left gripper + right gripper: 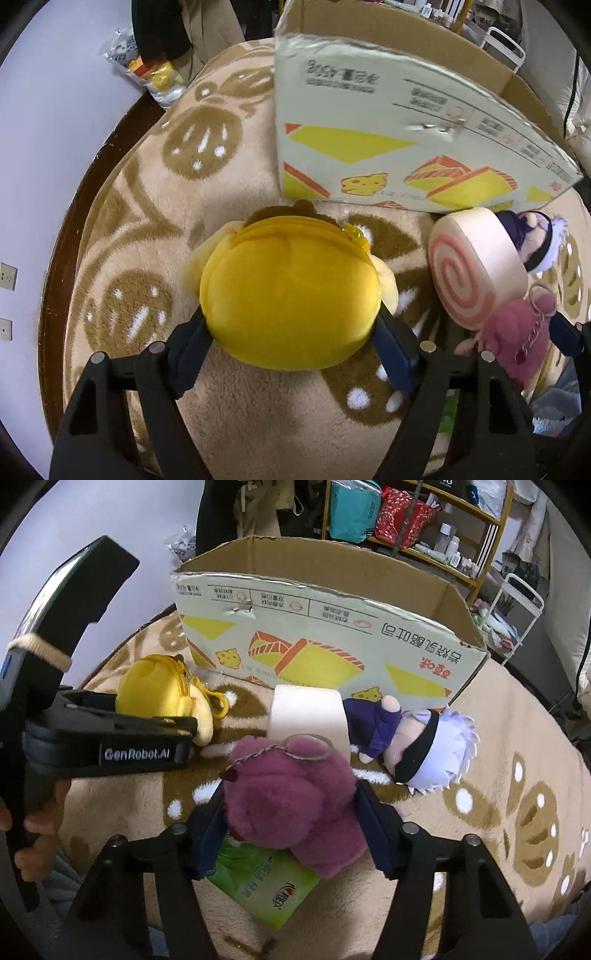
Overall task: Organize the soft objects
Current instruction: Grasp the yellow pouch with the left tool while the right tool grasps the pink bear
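The left gripper (291, 332) clamps a yellow plush pouch (291, 295); the right gripper (291, 812) squeezes a pink plush keychain (291, 805). Behind stands an open cardboard box (332, 635), its contents hidden.

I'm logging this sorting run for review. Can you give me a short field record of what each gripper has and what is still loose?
left gripper: shut on yellow plush
right gripper: shut on pink plush, keyring attached
still loose on rug: swirl cushion, doll
under pink plush: green packet
container: cardboard box, open top, standing behind the toys
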Tool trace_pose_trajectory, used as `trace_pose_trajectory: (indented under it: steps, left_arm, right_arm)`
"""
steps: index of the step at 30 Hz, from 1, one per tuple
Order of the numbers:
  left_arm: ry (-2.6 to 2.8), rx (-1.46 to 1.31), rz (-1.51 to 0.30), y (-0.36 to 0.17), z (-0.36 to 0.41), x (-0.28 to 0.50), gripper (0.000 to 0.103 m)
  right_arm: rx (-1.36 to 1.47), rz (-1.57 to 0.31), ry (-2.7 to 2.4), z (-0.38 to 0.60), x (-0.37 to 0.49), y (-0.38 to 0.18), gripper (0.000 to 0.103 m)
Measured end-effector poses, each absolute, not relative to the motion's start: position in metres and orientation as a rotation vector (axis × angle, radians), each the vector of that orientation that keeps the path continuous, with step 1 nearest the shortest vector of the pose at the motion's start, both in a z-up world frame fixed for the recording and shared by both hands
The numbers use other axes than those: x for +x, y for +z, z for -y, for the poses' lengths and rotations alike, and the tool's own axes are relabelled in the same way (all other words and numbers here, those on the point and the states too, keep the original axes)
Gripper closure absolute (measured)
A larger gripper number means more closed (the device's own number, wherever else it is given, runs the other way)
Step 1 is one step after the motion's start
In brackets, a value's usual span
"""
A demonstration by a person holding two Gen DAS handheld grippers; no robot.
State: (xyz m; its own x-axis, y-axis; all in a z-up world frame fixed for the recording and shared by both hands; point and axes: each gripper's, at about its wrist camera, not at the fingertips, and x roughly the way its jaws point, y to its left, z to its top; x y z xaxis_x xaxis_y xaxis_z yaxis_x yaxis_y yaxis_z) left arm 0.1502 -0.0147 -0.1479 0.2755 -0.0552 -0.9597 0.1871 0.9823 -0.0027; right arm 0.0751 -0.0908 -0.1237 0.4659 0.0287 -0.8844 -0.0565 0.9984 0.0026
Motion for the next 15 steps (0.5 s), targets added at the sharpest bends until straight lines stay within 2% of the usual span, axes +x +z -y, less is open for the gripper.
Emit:
trace_pose_trajectory:
  steps: [5,15]
  left_arm:
    - [-0.151,0.109,-1.231,-0.131,0.014,0.137,0.024]
    - [-0.141,0.128,-1.123,-0.096,0.018,0.111,0.024]
  right_arm:
    - [0.039,-1.075,0.067,0.1,0.073,-0.116,0.041]
    - [0.108,-0.976,0.06,0.117,0.064,-0.089,0.041]
